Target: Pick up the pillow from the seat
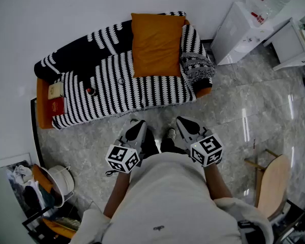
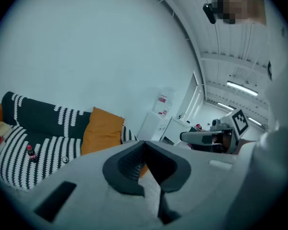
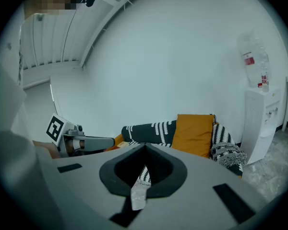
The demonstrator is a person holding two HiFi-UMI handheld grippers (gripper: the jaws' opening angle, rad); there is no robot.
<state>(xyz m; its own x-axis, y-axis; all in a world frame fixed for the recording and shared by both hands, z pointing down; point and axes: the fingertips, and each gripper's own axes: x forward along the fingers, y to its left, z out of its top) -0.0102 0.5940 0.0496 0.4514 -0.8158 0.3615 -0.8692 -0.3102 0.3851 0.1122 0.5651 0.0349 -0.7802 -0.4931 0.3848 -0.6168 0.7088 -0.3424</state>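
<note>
An orange pillow leans upright against the back of a sofa draped in a black-and-white striped cover, toward its right end. Both grippers hover over the floor in front of the sofa, well short of the pillow. My left gripper is shut with nothing in it, and so is my right gripper. In the left gripper view the pillow shows beyond the closed left gripper. The right gripper view has the pillow to the right of the closed right gripper.
A red book and a small bottle lie on the sofa's left part. A patterned throw hangs over its right arm. A white water dispenser stands at the right, a wooden chair beside me, a basket at lower left.
</note>
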